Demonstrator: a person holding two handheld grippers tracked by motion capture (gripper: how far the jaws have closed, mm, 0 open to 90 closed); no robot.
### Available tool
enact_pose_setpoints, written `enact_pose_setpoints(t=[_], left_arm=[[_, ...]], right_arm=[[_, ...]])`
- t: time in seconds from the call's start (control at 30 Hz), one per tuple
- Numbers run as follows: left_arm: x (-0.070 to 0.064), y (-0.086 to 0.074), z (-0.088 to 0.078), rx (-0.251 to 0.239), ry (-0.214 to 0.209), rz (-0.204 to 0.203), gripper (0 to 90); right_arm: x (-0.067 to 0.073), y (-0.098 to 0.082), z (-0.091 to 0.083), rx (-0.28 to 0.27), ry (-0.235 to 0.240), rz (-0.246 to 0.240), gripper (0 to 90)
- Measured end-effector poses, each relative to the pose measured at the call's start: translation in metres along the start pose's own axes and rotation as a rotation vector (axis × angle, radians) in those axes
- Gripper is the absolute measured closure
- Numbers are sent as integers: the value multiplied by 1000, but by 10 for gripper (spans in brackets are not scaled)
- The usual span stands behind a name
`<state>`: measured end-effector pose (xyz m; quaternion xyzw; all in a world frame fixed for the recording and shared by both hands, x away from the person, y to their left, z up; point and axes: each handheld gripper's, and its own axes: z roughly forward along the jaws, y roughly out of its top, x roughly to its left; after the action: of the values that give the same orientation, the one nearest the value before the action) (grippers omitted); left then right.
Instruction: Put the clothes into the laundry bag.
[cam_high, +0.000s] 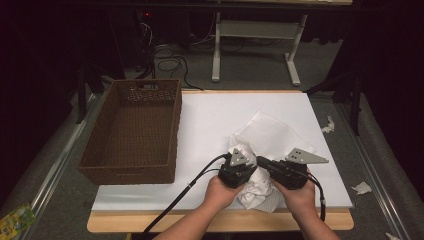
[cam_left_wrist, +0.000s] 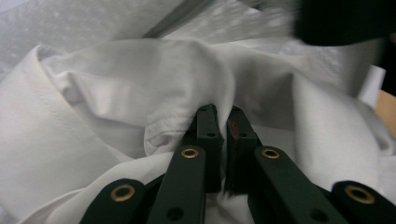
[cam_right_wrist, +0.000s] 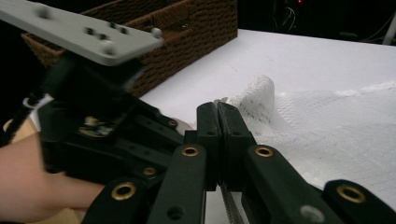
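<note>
We have the white cloth (cam_high: 260, 187) bunched at the table's (cam_high: 210, 120) near edge between both hands, left gripper (cam_left_wrist: 227, 122) and right gripper (cam_right_wrist: 218, 110) each clamped on it (basket (cam_high: 132, 130) lies left, nearer our left hand).

White garment (cam_high: 257, 187), white mesh bag (cam_high: 270, 132), brown woven basket (cam_high: 132, 127), black claws

Dark room — grey floor (cam_high: 60, 165), white desk frame (cam_high: 255, 30).

white cloth (cam_high: 257, 192) partly under hands, forearms cropped
</note>
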<state>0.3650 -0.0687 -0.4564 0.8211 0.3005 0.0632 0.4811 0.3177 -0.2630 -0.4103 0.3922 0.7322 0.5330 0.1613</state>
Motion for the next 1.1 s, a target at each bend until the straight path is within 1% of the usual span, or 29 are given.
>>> enact_pose_setpoints(t=[0.03,0.07,0.13,0.2,0.23,0.27,0.3,0.37,0.43,0.5,0.6,0.63,0.7,0.73,0.77,0.83,0.87,0.9,0.93,0.97,1.0,1.03,1.1], left_arm=[[2,1,2,1,15,-9,863],[4,1,4,7,22,-15,862],[6,1,7,4,34,-29,859],[6,0,8,-5,43,-28,851],[5,0,7,-9,45,-22,843],[4,-1,6,-20,44,-19,822],[4,-1,4,-35,34,-23,783],[3,-3,-4,-66,13,-14,691],[3,-5,-15,-102,3,-6,578],[2,-7,-27,-128,1,8,490],[3,-14,-43,-176,3,2,433],[4,-16,-47,-187,10,1,422],[11,-18,-53,-201,44,-4,407],[16,-18,-54,-208,69,-14,400],[23,-17,-53,-213,92,-32,389],[39,-14,-46,-209,120,-82,362],[45,-11,-41,-200,127,-97,352],[50,-8,-35,-186,129,-102,341],[53,-5,-29,-168,118,-109,342],[55,-3,-22,-151,92,-119,349],[57,-1,-16,-143,83,-126,359],[59,-1,-12,-127,82,-131,397],[62,-2,-8,-102,91,-142,590]], right_arm=[[0,0,-1,-4,3,4,893],[0,1,-2,-7,4,3,893],[0,1,-3,-5,3,2,893],[0,1,-3,-7,1,3,893],[0,1,-3,-6,-1,3,892],[-1,0,-3,-7,-4,0,892],[-2,0,-3,-7,-7,-3,892],[-4,0,-4,-11,-20,4,891],[-7,-1,-5,-12,-29,9,891],[-10,-2,-6,-11,-37,16,891],[-13,-3,-6,-7,-50,21,891],[-13,-3,-5,-5,-50,19,890],[-14,-3,-5,-6,-51,13,891],[-13,-2,-5,-6,-52,14,891],[-13,-2,-5,-6,-52,14,891],[-12,-2,-5,-6,-53,11,891],[-12,-2,-5,-5,-53,11,891],[-11,-2,-5,-4,-53,12,891],[-11,-2,-5,-5,-54,12,891],[-12,-2,-5,-6,-52,10,891],[-12,-2,-4,-6,-51,10,891],[-12,-2,-4,-7,-52,10,891],[-14,-2,-4,-7,-52,10,891]])
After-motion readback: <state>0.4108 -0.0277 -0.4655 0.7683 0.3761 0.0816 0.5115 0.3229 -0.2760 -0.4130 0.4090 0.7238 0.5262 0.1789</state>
